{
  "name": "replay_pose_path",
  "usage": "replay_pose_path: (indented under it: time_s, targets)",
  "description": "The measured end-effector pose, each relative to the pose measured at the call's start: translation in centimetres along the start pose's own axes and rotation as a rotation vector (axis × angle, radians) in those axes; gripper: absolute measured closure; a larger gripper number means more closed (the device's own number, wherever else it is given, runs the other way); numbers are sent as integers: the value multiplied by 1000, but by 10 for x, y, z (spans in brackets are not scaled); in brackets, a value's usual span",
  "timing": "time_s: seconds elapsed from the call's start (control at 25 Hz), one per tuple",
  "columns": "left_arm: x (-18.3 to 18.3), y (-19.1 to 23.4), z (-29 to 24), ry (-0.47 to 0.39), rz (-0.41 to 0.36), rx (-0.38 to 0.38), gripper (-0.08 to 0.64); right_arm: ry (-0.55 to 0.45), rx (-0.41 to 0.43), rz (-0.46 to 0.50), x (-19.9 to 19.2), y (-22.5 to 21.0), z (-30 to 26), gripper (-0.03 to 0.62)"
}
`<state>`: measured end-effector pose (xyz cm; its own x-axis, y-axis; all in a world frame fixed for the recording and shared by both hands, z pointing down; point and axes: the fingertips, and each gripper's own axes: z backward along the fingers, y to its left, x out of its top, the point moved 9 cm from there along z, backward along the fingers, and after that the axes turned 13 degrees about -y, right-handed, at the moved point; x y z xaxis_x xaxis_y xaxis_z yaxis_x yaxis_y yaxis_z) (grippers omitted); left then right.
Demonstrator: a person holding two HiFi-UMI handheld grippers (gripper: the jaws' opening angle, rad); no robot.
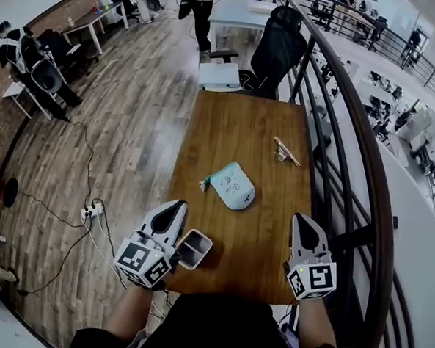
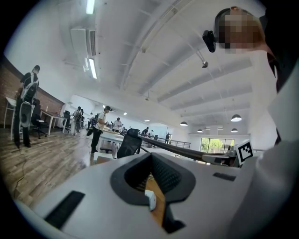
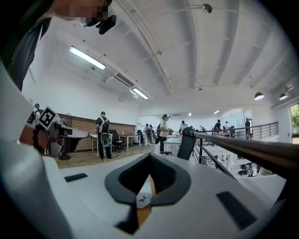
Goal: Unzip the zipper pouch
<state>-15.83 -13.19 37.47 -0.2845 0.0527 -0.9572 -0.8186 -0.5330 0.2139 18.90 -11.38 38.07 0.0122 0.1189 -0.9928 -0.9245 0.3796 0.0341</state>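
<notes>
Your left gripper (image 1: 176, 207) and right gripper (image 1: 301, 219) sit pinched closed and empty; the zipper pouch (image 1: 231, 185) lies well ahead, apparently still zipped, so everything remains undone.

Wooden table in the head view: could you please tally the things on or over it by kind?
Pale blue fabric zipper pouch: 1
Flat light wooden stick: 1
White square open container: 1
Hand-held grippers: 2 (left hand-held gripper, right hand-held gripper)
Total: 5
</notes>
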Motion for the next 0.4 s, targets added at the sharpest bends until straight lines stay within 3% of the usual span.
replay_pose_path:
  time_s: [0.4]
  targets:
    - [-5,6,-3,16,-4,15,546,2,22,-9,-7,2,-10,598]
